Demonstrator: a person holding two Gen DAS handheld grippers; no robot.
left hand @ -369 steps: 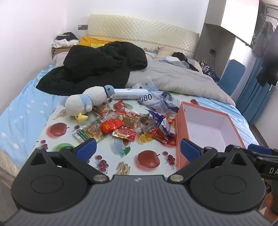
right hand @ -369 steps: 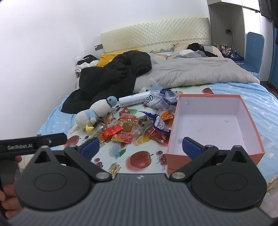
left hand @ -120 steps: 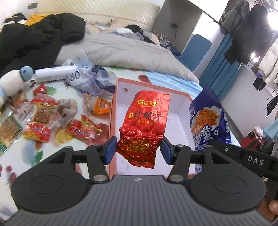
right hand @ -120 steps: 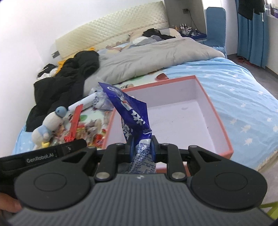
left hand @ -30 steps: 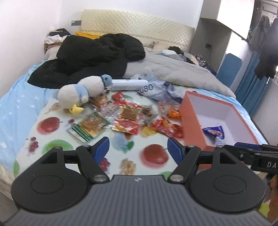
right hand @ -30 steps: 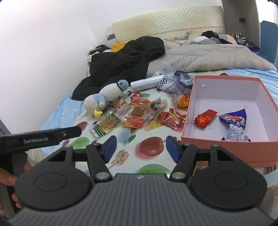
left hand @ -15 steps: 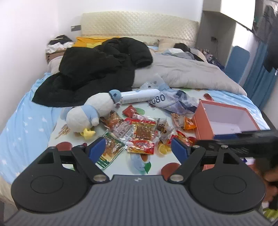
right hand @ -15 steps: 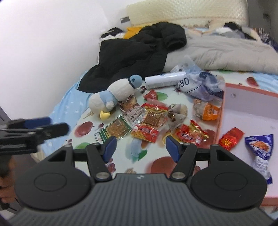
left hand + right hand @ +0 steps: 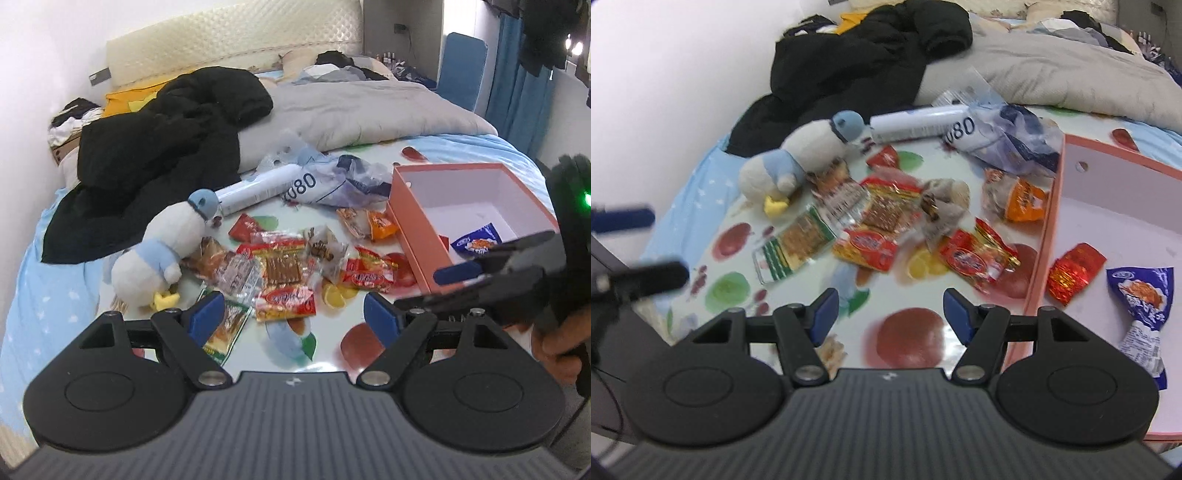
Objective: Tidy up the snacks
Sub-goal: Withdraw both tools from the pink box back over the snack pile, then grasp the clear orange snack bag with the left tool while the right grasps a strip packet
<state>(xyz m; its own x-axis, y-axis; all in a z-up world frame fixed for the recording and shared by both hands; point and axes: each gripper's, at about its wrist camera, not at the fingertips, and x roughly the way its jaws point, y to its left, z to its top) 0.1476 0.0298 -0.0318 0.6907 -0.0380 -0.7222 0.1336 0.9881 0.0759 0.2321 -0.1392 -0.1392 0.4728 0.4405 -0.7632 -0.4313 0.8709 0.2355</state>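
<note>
Both tongs face the heap of loose snack packets (image 9: 886, 221) on the fruit-printed mat (image 9: 908, 336) spread over the bed. Four seconds earlier each pinched a packet over the box; those two now lie inside the orange box (image 9: 1043, 258): a small red packet (image 9: 1075, 271) against its near-left wall and a blue packet (image 9: 1145, 295) beside it. Two items are thus sorted, by this reading, and the bulk of the heap remains outside.

The left tongs (image 9: 293, 317) stand spread and empty; their jaws have just been opening, with nothing between them, and the view past them has swung from the box to the packets. The right tongs (image 9: 886, 314) stand moderately spread and empty, and have likewise turned away from the box interior toward the heap. The likely step in hand is the choice of the next pair of packets.

Edges and room: the box's left wall borders the heap, with a red-and-yellow packet (image 9: 977, 258) just beside it and an orange packet (image 9: 1023, 199) close to it. A plush penguin (image 9: 809, 155) touches the heap's far-left side; a white tube (image 9: 919, 122) and a crumpled plastic bag (image 9: 1008, 140) lie behind it. The near part of the mat is bare, which leaves open room for a low approach. In the left view the right tongs cross in front of the box, so the two tools risk crowding each other there.
</note>
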